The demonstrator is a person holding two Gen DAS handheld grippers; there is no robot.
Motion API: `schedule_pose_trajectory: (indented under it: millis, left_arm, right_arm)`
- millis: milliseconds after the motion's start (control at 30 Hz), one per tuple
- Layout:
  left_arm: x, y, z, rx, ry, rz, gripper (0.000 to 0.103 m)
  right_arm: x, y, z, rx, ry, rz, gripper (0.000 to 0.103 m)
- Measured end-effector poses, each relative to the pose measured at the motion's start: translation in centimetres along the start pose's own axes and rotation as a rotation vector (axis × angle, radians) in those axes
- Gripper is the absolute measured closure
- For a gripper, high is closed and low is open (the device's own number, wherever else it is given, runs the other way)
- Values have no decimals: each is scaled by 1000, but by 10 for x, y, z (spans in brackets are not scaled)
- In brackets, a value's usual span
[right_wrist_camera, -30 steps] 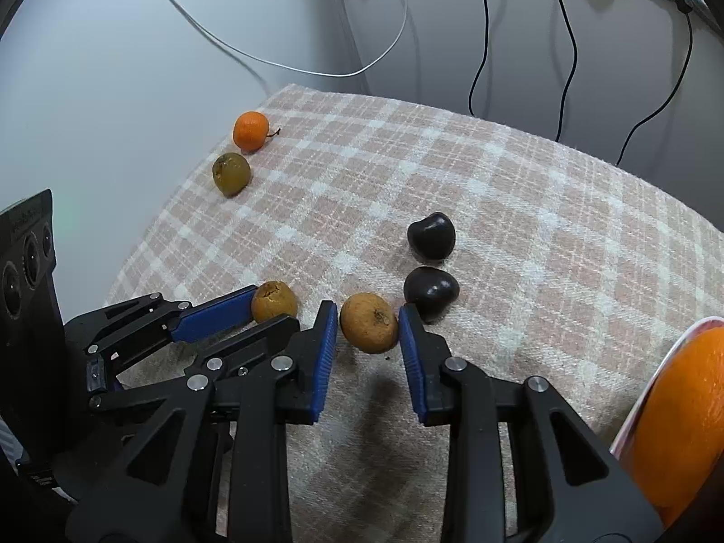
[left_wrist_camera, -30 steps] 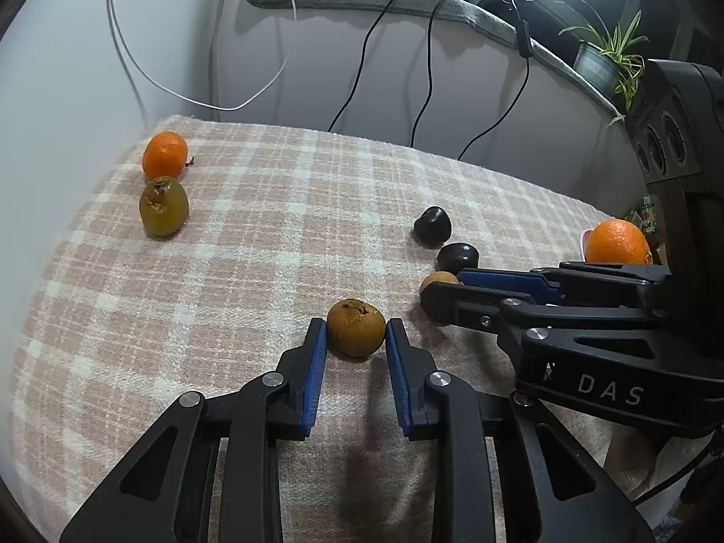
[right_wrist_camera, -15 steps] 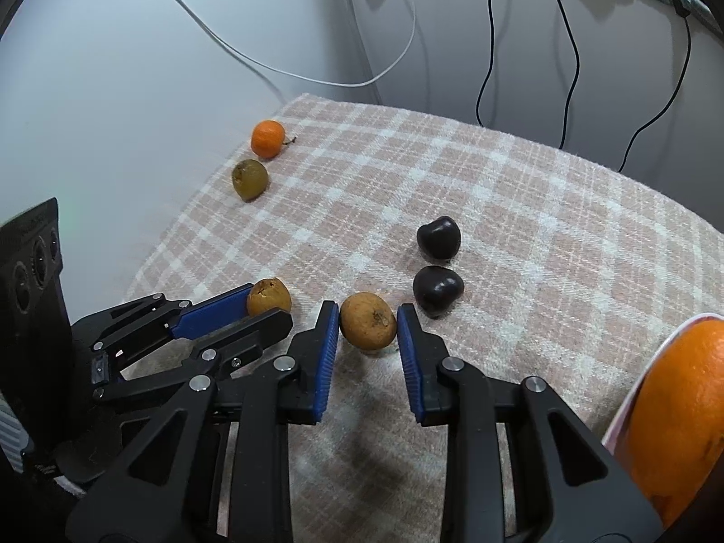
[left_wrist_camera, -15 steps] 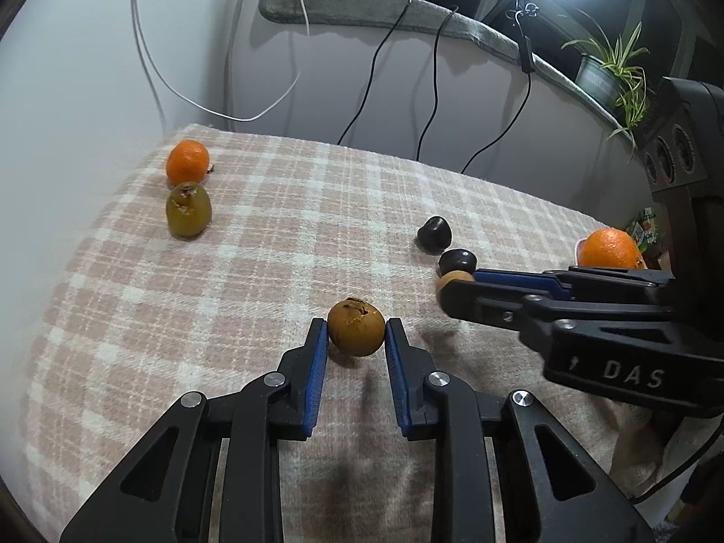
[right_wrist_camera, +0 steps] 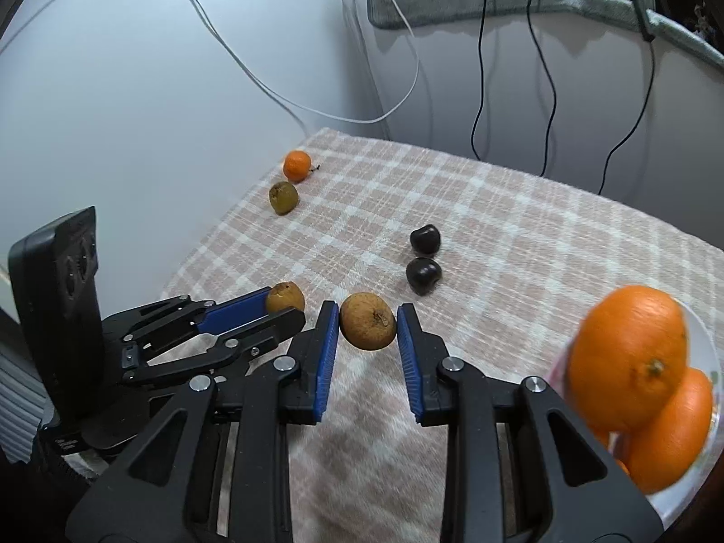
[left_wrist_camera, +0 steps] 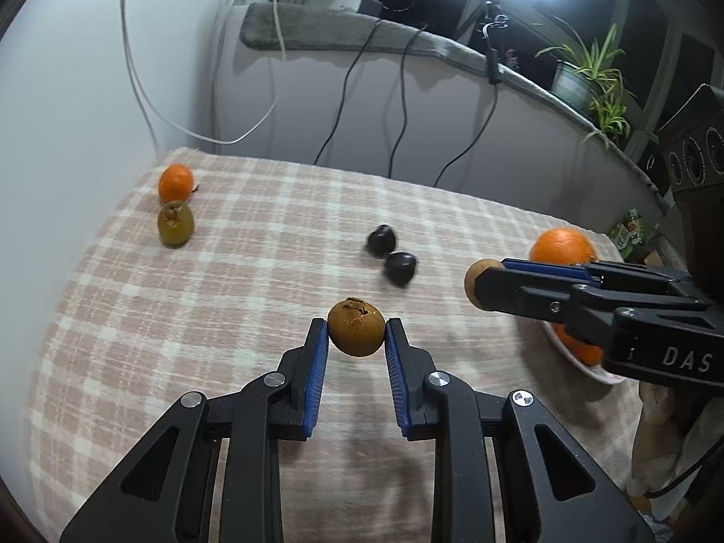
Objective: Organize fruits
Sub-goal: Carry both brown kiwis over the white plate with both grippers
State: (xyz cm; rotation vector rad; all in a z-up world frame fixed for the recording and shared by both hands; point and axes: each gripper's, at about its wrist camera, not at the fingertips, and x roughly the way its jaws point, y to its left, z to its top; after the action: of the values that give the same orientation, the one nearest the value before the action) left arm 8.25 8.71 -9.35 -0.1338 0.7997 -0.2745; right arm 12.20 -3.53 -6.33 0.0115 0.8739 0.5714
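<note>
The checked cloth covers the table, and a plate with oranges stands at its right edge. The right gripper is clamped on a pale brown fruit and is just beside the plate, so it is nearer. The left gripper pinches a darker brown fruit, and the plate lies to its right, past the other gripper. Both fruits seem lifted off the cloth.

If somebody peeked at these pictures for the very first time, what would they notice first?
Probably the two black grippers, each pinching a small brown fruit above the checked cloth: the left gripper holds one brown fruit, the right gripper another. Bright oranges pile in a white bowl at right.
</note>
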Motion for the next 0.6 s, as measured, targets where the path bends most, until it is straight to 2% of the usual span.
schedule_pose_trajectory:
  millis: [333, 600]
  left_arm:
    - [-7, -41, 2, 38, -20, -36, 79]
    - [-4, -79, 1, 72, -24, -81, 79]
  right_arm:
    - [-56, -26, -17, 33, -74, -10, 75]
    - [-103, -64, -34, 63, -127, -68, 75]
